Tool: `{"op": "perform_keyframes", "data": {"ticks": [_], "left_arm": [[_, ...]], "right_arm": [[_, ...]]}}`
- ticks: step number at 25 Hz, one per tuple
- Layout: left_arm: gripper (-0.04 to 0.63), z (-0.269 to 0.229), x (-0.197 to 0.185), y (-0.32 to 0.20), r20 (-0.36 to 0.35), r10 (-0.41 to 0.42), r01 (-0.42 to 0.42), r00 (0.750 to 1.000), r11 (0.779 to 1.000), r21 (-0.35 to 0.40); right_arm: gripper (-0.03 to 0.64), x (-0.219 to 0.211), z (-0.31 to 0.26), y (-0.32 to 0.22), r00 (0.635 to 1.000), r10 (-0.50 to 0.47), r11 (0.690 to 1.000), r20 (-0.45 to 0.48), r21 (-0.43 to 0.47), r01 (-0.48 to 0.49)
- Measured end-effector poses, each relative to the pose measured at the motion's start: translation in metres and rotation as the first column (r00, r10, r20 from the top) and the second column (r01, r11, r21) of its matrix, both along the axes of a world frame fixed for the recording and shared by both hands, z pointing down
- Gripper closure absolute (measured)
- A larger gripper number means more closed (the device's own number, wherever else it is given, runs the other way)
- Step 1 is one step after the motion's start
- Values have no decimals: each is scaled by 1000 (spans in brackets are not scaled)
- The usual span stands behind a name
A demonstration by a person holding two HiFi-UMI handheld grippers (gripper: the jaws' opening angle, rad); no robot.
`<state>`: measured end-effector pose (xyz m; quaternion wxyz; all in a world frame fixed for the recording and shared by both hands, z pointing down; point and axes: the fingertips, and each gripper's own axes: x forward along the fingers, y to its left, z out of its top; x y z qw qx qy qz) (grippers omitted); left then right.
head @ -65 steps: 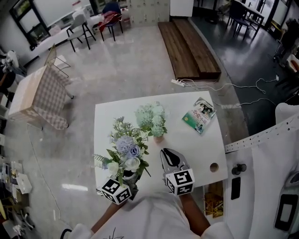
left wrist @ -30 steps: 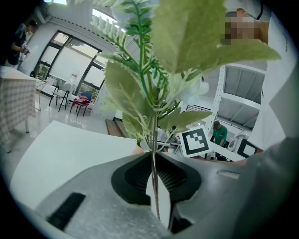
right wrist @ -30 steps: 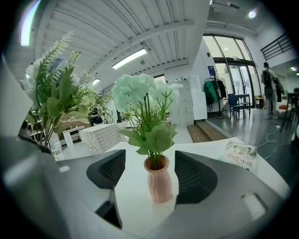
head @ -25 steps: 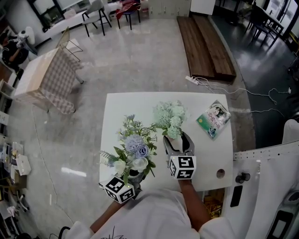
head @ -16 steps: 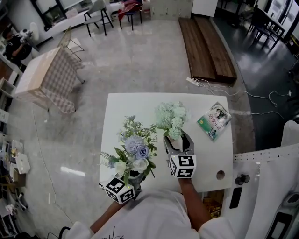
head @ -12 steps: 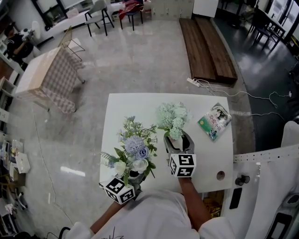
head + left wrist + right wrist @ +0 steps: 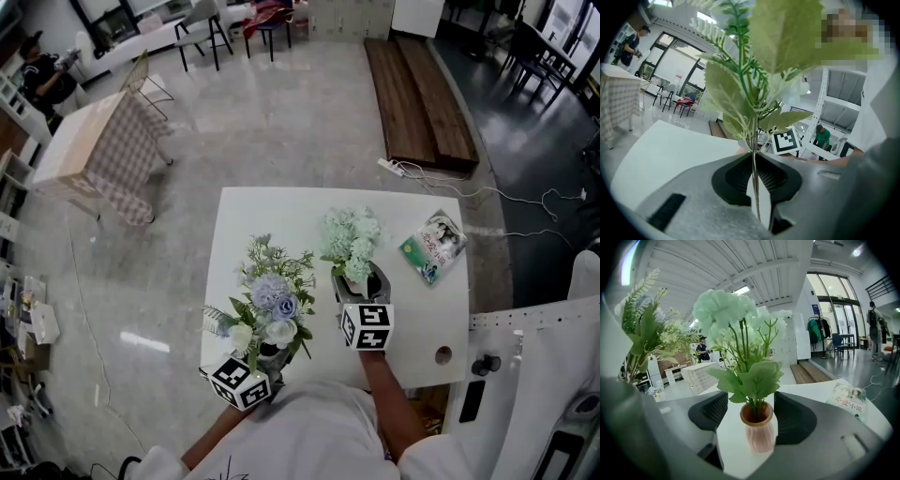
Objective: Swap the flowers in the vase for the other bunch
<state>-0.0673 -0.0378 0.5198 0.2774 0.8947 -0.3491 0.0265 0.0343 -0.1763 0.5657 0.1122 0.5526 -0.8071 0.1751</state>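
Head view mostly hides the ribbed pink vase under mint-green flowers. The right gripper has jaws just closing that flank it without touching. The left gripper clenches the blue bouquet stems.

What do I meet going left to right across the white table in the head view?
blue and white bunch → pale green bunch → booklet

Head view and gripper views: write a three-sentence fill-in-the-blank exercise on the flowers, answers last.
1. The left gripper is shut on the ___ of the blue bunch.
2. The pink vase holds pale ___ flowers.
3. In the head view, the booklet lies on the table, ___ of the vase.
Missing words: stem; green; right.
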Motion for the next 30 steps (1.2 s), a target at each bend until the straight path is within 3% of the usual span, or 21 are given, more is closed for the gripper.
{"op": "perform_keyframes", "data": {"ticks": [13,25,30], "left_arm": [[565,1,-3,2,4,-12,12,1000,1000,-2],[565,-24,-47,-10,-59,54,-53,997,998,16],[565,-31,-57,-8,-70,54,-52,996,998,23]], "right_arm": [[367,8,1,-5,1000,16,1000,-8,9,-16],[368,0,4,-9,995,42,999,-89,-8,-43],[363,1,2,1,996,46,999,-79,-23,-48]]}}
